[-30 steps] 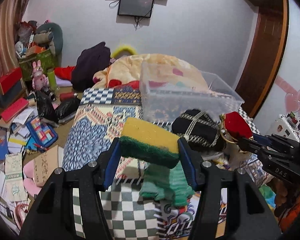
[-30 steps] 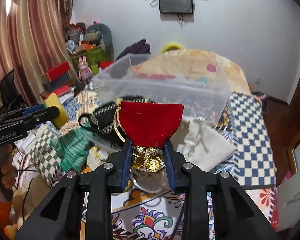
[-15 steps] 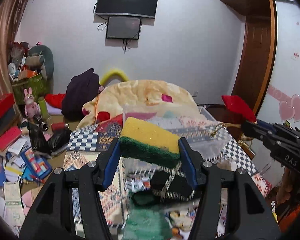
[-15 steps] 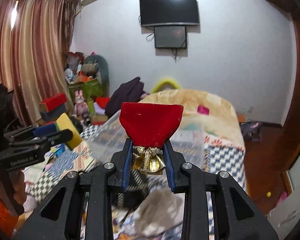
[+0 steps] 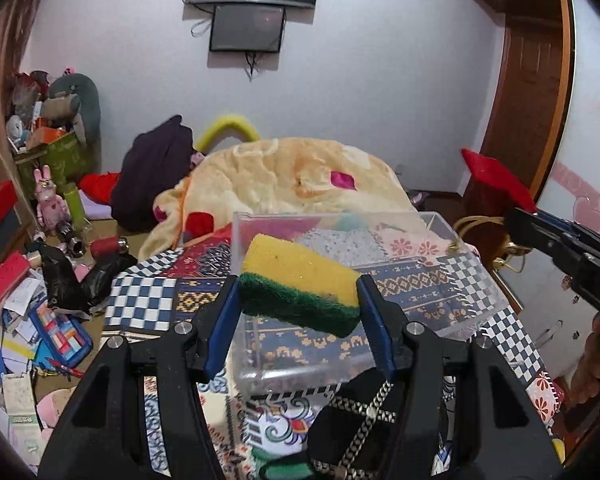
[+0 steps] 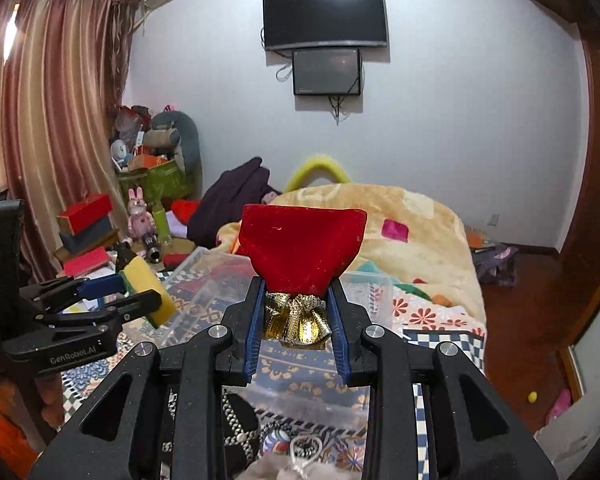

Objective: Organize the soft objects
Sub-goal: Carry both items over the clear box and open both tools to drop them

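Observation:
My left gripper (image 5: 298, 294) is shut on a yellow and green sponge (image 5: 300, 282) and holds it above the near wall of a clear plastic bin (image 5: 472, 280). My right gripper (image 6: 296, 312) is shut on a red velvet pouch (image 6: 300, 252) at its gold tied neck (image 6: 296, 322), above the same bin (image 6: 374, 292). The pouch also shows in the left wrist view (image 5: 496, 180) at the right. The sponge and left gripper show in the right wrist view (image 6: 144, 284) at the left. A black bag with a chain strap (image 5: 360, 420) lies in front of the bin.
A patterned patchwork cloth (image 5: 148, 304) covers the surface under the bin. A cream blanket (image 5: 292, 176) is heaped behind it. Boxes, papers and toys (image 5: 28, 264) clutter the floor at left. A dark garment (image 5: 152, 176) lies at the back. A wooden door (image 5: 528, 92) stands at right.
Both grippers have risen and moved forward with their objects, from low over the cloth and black bag to above the clear bin. Neither grip has changed.

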`<action>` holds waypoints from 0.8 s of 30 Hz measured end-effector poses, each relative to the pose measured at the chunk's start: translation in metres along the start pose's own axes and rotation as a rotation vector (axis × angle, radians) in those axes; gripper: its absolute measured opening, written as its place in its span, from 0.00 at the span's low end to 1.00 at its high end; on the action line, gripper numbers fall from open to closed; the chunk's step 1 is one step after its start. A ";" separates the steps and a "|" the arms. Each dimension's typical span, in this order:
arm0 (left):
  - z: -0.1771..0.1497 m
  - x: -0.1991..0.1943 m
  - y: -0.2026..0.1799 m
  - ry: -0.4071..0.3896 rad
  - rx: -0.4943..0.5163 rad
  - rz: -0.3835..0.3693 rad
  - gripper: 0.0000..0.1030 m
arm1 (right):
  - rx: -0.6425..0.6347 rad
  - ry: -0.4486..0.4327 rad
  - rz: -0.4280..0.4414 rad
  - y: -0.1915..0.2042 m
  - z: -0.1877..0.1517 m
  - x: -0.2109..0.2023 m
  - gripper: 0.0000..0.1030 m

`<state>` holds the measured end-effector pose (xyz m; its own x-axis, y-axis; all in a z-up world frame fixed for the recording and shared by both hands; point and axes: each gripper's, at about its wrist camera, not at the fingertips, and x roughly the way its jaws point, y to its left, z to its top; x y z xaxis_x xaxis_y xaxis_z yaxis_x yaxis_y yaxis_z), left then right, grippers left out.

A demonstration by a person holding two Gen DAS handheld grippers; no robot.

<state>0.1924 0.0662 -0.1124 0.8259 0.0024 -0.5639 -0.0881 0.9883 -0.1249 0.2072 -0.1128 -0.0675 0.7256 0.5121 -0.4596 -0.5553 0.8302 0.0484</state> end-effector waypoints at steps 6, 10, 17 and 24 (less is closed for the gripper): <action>0.002 0.037 -0.007 0.088 0.041 0.006 0.56 | 0.010 0.117 -0.007 -0.008 -0.012 0.037 0.26; -0.001 0.051 -0.012 0.122 0.070 0.020 0.56 | 0.018 0.193 0.010 -0.015 -0.020 0.054 0.26; -0.006 0.064 -0.016 0.173 0.080 0.015 0.59 | 0.001 0.278 0.021 -0.010 -0.026 0.071 0.29; -0.005 0.060 -0.020 0.177 0.076 0.016 0.72 | -0.045 0.292 0.019 -0.002 -0.027 0.065 0.38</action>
<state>0.2407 0.0457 -0.1481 0.7131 -0.0018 -0.7011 -0.0530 0.9970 -0.0564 0.2447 -0.0874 -0.1212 0.5714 0.4369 -0.6947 -0.5897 0.8073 0.0228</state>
